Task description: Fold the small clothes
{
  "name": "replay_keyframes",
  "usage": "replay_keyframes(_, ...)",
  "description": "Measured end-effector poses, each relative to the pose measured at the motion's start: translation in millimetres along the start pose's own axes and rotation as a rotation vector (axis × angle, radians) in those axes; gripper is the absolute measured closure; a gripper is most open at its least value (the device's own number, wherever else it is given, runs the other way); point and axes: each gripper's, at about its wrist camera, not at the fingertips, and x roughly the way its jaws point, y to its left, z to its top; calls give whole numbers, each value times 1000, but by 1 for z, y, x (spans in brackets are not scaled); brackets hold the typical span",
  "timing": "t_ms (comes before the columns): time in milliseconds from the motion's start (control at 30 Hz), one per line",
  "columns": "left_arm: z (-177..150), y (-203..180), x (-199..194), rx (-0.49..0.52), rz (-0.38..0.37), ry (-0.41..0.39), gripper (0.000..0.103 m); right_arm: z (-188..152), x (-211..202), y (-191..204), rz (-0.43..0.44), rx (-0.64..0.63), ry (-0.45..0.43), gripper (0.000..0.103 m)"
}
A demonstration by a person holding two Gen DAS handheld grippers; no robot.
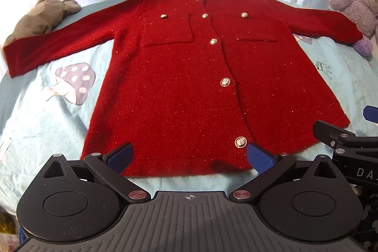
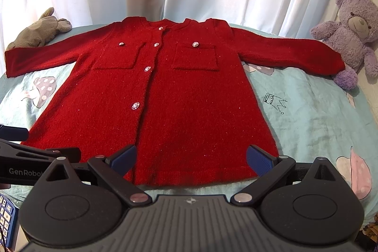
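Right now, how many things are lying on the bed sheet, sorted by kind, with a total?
Red cardigan: 1
Stuffed toys: 2, a grey plush and a purple teddy bear
Total: 3
Both the left claw and the right claw are open at the hem.

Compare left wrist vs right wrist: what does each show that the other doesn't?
Left wrist only: the coat's bottom button, near the hem. Right wrist only: a blue keypad at lower left and a pink mushroom print. Both: the red coat spread flat on the sheet, grey toy, purple bear, left gripper and right gripper open at the hem.
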Motion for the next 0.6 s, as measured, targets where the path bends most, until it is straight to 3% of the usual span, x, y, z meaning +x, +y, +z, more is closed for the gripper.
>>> replay_keyframes(600,1,3,2,-8,0,6,0,1,2,-2,18,2,1,4)
